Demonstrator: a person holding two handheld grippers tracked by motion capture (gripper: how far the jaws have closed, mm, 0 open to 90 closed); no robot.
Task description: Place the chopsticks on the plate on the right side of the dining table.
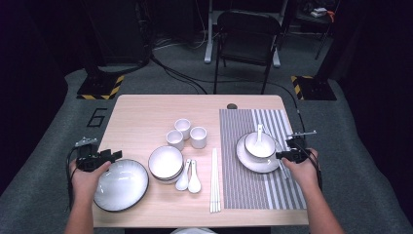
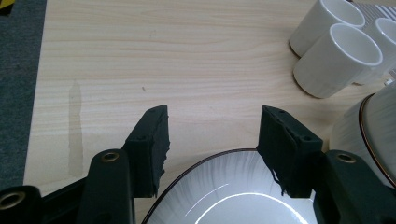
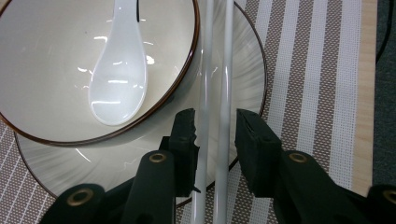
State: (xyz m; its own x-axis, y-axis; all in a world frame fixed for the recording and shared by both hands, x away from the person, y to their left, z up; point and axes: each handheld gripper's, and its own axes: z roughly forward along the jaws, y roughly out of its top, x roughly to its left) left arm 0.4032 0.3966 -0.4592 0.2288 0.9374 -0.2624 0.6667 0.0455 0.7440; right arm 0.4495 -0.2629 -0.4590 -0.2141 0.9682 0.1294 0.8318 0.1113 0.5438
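Note:
A striped placemat on the right carries a white plate with a bowl on it and a white spoon inside the bowl. Two white chopsticks lie across the plate's rim beside the bowl. My right gripper straddles them, open, and the right pad stands clear of them. In the high view the right gripper sits at the plate's right edge. My left gripper is open over the far rim of a large dark-rimmed plate, at the table's front left.
Three white cups stand mid-table, with stacked bowls in front of them. Two spoons and another pair of chopsticks lie between the bowls and the placemat. A chair stands beyond the table.

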